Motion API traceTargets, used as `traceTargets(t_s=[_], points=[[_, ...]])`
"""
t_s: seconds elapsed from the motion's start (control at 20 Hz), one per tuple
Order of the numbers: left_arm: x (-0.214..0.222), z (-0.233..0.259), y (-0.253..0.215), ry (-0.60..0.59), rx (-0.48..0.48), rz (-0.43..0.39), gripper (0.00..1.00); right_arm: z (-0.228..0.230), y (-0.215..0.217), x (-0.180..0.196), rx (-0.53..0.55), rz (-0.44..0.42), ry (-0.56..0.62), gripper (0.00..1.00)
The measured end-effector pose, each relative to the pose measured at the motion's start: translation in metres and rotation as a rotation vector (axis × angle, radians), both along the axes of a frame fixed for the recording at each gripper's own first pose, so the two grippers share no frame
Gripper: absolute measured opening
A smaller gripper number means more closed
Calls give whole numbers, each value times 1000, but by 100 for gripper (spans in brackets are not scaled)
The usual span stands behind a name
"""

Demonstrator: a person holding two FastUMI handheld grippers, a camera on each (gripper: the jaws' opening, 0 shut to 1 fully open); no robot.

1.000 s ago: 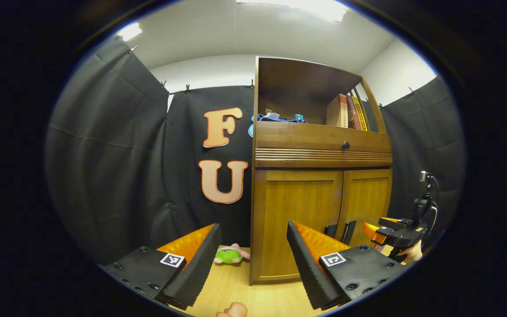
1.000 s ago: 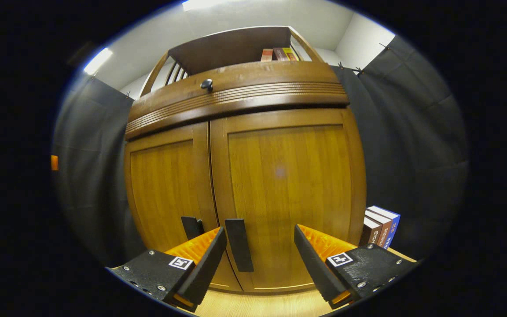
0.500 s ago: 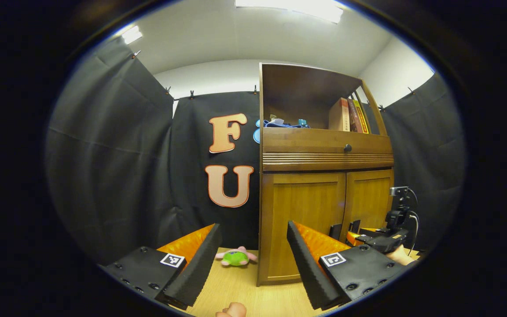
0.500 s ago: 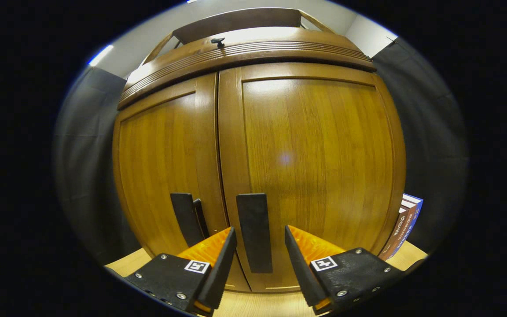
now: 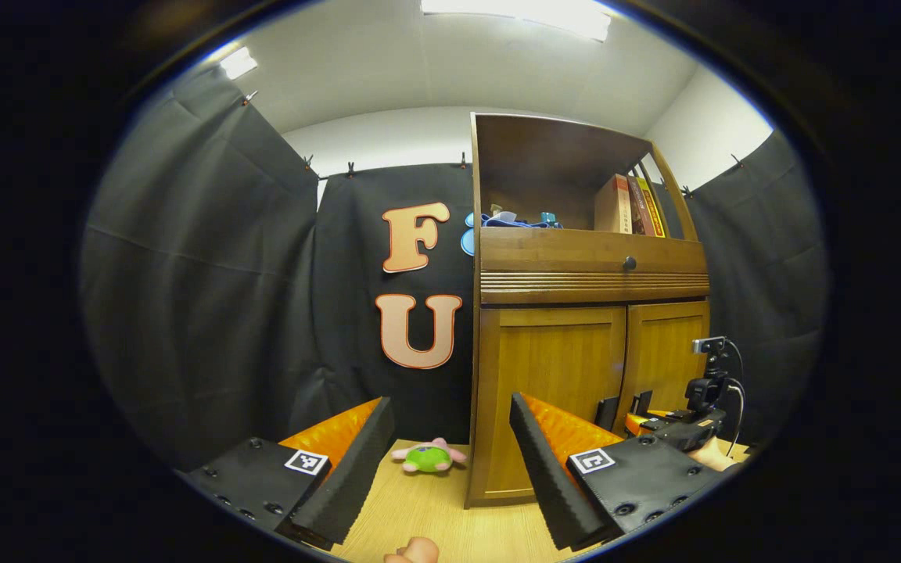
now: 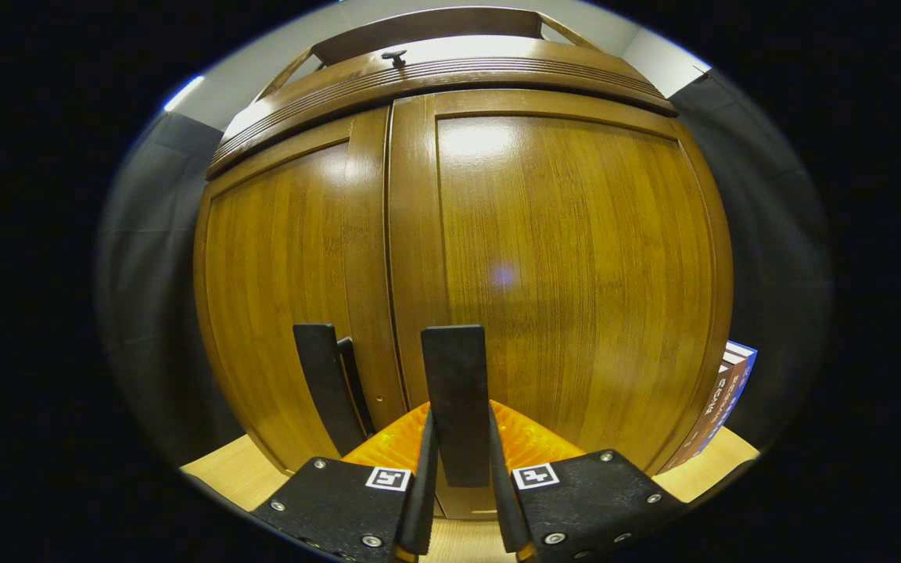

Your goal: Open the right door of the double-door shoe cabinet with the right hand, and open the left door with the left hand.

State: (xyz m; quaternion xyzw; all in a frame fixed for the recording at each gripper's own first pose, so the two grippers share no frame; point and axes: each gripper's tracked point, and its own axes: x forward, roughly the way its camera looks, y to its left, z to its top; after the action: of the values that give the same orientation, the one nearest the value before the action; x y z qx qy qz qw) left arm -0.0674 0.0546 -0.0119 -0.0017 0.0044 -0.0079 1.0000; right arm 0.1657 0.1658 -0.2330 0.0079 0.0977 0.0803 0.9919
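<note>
The wooden shoe cabinet [image 6: 568,258] stands close in the right gripper view with both doors closed. My right gripper [image 6: 458,428] is shut on the right door's black vertical handle [image 6: 455,367], one finger pressing each side. The left door's black handle [image 6: 324,383] stands free beside it. In the left gripper view the cabinet [image 5: 552,375] is farther off to the right. My left gripper [image 5: 450,461] is open and holds nothing, well short of the left door [image 5: 556,407]. The right gripper [image 5: 677,428] and the hand holding it show at the doors.
A green and pink plush toy [image 5: 428,457] lies on the wooden floor [image 5: 419,516] left of the cabinet. Books [image 6: 720,399] stand by the cabinet's right side. More books [image 5: 629,205] and blue items [image 5: 517,221] sit on the upper shelf. A knobbed drawer [image 5: 629,263] runs above the doors.
My right gripper moved in toward the right door and closed from open onto its handle. The left gripper view drifted slightly, so the cabinet sits a little farther right in it.
</note>
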Motion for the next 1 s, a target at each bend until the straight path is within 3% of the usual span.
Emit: traceTargets(t_s=[0.05,0.1,0.8,0.9,0.95,1.0], points=[[0,-2,0,6,-5,0,96,0,-1,-4,3,5,2,23],[0,-3,-1,11,-10,0,96,0,-1,-8,0,10,3,32],[-10,2,0,-12,6,22,96,11,-27,-77,-18,66,-11,31],[-9,1,-1,-7,3,24,96,11,-33,-89,-17,74,-8,29],[-10,0,0,-2,1,26,96,13,-37,-96,-12,76,-6,21],[-9,0,-2,0,0,27,96,15,-40,-101,-11,77,-3,21]])
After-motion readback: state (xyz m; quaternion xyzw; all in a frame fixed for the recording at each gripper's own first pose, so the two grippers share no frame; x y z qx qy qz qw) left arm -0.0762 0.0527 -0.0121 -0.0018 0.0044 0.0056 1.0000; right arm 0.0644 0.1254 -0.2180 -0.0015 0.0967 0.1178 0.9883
